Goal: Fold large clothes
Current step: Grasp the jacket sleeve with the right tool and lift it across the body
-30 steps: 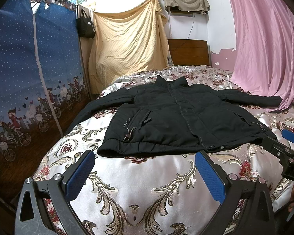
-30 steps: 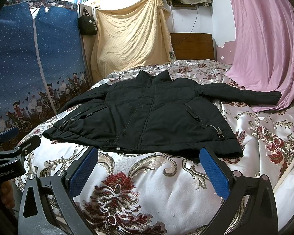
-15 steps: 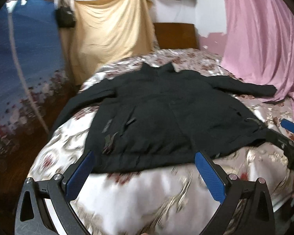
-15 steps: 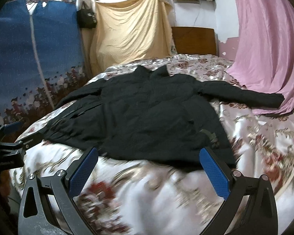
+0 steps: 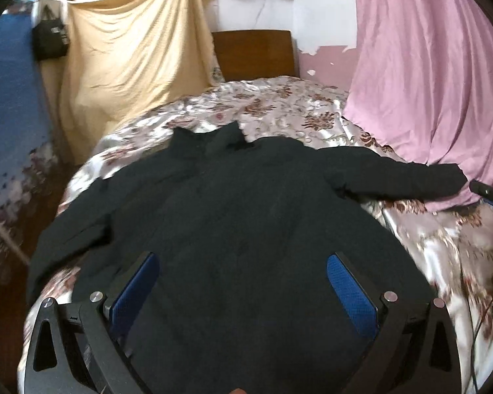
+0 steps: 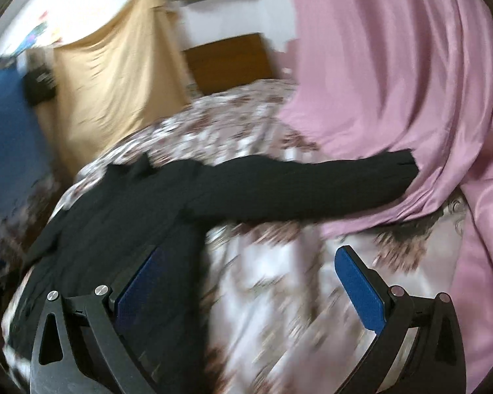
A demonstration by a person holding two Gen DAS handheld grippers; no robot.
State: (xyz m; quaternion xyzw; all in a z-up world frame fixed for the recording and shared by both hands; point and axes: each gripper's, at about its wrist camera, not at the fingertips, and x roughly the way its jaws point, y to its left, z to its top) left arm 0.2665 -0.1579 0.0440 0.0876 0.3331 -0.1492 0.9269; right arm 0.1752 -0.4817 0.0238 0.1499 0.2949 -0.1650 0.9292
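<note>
A large black jacket point(image 5: 240, 216) lies spread flat, front up, on the floral bedspread point(image 5: 279, 105), collar toward the headboard, both sleeves stretched out. My left gripper point(image 5: 243, 282) is open and hovers over the jacket's lower body, holding nothing. My right gripper point(image 6: 246, 279) is open over the bedspread beside the jacket's right edge point(image 6: 115, 229). The right sleeve point(image 6: 299, 190) runs across ahead of it, cuff against the pink curtain. The right gripper's tip shows at the right edge of the left wrist view point(image 5: 489, 193).
A pink curtain point(image 5: 437, 72) hangs along the bed's right side and drapes onto it. A wooden headboard point(image 5: 253, 52) and a hanging yellow sheet point(image 5: 131, 65) stand at the back. A blue fabric wardrobe point(image 5: 6, 98) stands left of the bed.
Both grippers have moved forward over the bed. The left now sits above the jacket's body; the right has swung right toward the right sleeve. Both stay open.
</note>
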